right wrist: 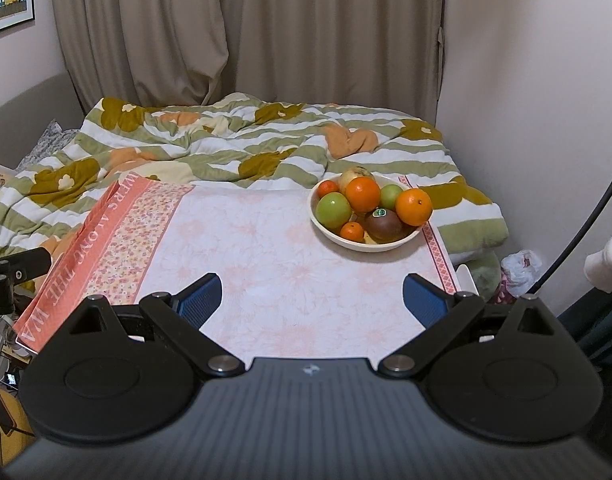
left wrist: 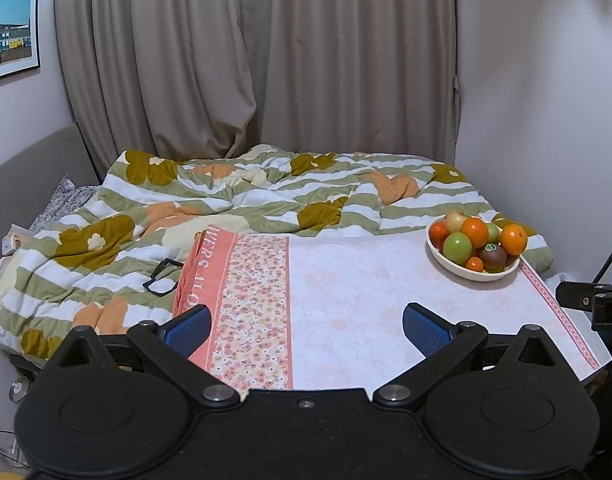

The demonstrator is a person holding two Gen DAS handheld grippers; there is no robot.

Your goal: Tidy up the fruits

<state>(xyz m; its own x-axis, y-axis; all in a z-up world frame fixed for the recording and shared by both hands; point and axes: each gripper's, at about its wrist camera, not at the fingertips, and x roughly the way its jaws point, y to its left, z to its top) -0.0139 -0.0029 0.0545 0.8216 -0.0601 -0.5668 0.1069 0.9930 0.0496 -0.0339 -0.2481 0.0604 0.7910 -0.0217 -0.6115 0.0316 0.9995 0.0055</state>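
A cream bowl [left wrist: 482,275] [right wrist: 338,236] stands at the far right corner of the cloth-covered table [left wrist: 366,312] [right wrist: 274,264]. It is piled with fruit: big oranges [right wrist: 363,195], a green apple [right wrist: 333,210], small tangerines [right wrist: 352,231], a dark kiwi with a sticker [right wrist: 384,224] and a yellowish fruit at the back [right wrist: 356,176]. My left gripper [left wrist: 306,326] hovers open over the table's near edge, far left of the bowl. Closer to the bowl but well short of it, my right gripper [right wrist: 312,294] is open with nothing between its blue pads.
Behind the table lies a bed with a rumpled striped floral duvet [left wrist: 226,208] and black glasses [left wrist: 162,278] on it. Grey curtains [left wrist: 266,60] hang at the back, a white wall stands right. Bags [right wrist: 518,270] sit on the floor right of the table.
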